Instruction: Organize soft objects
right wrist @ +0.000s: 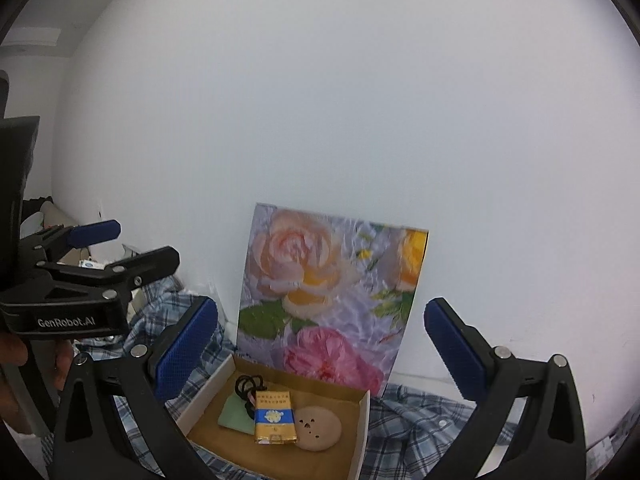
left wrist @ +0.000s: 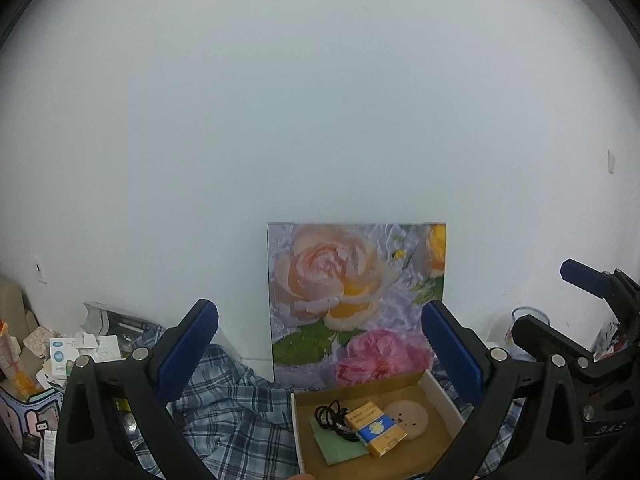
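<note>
An open cardboard box (left wrist: 442, 394) (right wrist: 362, 432) rests on a rumpled blue plaid shirt (left wrist: 232, 420) (right wrist: 420, 428). Inside it lie a yellow and blue pack (left wrist: 376, 428) (right wrist: 276, 420), a tan round puff (left wrist: 410, 414) (right wrist: 322, 430), a green cloth (left wrist: 336, 446) (right wrist: 234, 416) and black loops of cord (left wrist: 330, 414) (right wrist: 249, 387). My left gripper (left wrist: 320, 354) (right wrist: 146, 242) hovers open above and before the box, empty. My right gripper (right wrist: 320, 344) (left wrist: 540, 298) is open and empty too, just right of the left one.
A rose painting (left wrist: 356, 300) (right wrist: 328, 288) leans on the white wall behind the box. Small cartons and packets (left wrist: 64, 354) pile up at the far left. A glass cup (left wrist: 528, 322) stands at the right. A hand (right wrist: 16, 354) holds the left gripper.
</note>
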